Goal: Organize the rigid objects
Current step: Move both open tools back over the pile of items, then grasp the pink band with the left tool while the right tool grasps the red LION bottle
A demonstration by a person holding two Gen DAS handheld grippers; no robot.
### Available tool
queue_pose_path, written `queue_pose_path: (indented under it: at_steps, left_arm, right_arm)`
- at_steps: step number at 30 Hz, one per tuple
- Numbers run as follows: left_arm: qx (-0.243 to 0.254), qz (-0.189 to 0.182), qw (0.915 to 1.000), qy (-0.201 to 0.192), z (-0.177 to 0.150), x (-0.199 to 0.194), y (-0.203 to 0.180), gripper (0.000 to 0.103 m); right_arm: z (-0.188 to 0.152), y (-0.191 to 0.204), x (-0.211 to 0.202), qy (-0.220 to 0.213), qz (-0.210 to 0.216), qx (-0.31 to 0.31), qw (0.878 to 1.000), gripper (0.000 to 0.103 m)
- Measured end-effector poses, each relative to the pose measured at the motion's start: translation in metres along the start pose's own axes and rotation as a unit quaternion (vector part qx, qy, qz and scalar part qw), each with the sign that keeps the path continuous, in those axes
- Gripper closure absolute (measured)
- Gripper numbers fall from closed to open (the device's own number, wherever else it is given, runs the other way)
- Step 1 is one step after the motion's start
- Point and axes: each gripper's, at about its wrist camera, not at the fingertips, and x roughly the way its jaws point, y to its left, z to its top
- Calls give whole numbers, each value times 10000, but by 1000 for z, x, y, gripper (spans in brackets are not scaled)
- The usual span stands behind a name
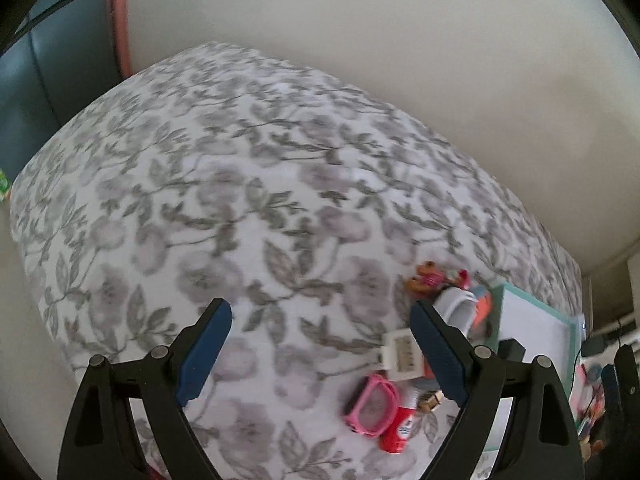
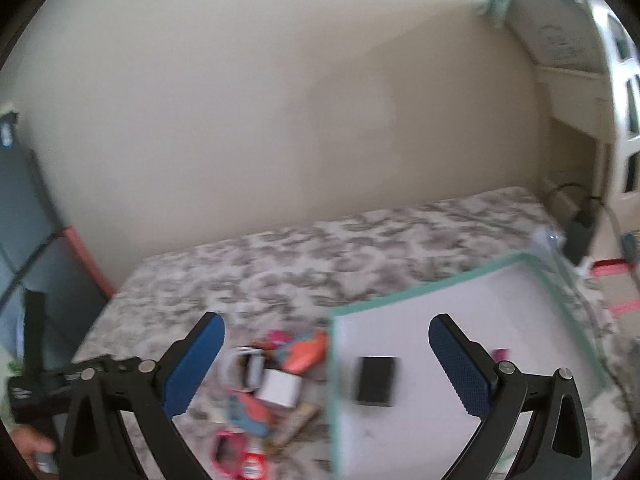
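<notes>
My left fingers (image 1: pixel 322 354) wide and empty over the flowered bed (image 1: pixel 224 184), my right fingers (image 2: pixel 326 364) wide, empty, above the tray (image 2: pixel 436 292) holding a black box (image 2: pixel 375 381), toys (image 1: pixel 394 376) piled just beside the tray.

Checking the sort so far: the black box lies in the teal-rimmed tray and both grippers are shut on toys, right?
Partly. The black box lies in the tray, but the right gripper and left gripper are open and empty, as both wrist views show.
</notes>
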Motion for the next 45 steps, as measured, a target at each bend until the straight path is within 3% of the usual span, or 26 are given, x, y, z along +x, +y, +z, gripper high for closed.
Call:
queue_pose_path:
  at_steps: [5, 11, 16, 25, 35, 39, 45]
  left_arm:
    - [-197, -31, 9993, 317, -2, 13, 12, 12]
    - [-36, 60, 9953, 970, -17, 43, 6, 12]
    - [206, 213, 9888, 1464, -34, 66, 1, 12]
    - [395, 379, 9788, 1975, -51, 95, -3, 12]
    - [637, 371, 9757, 2063, -59, 103, -14, 12]
    - [646, 94, 9753, 2111, -53, 106, -26, 12]
    - [1007, 300, 9695, 2214, -65, 120, -51, 12]
  right_arm:
    - [0, 26, 17, 365, 277, -62, 9989, 0]
    - [-26, 53, 53, 1220, 287, -358, 9915, 0]
    - [-66, 60, 89, 2104, 5, -687, 9752, 0]
    - [-113, 59, 118, 3153, -259, -922, 9441, 0]
    - [-130, 71, 122, 3381, -369, -1393, 9300, 1]
    - [-134, 70, 126, 3489, -367, -1401, 9259, 3]
    - [-133, 68, 125, 3518, -351, -1344, 9257, 6]
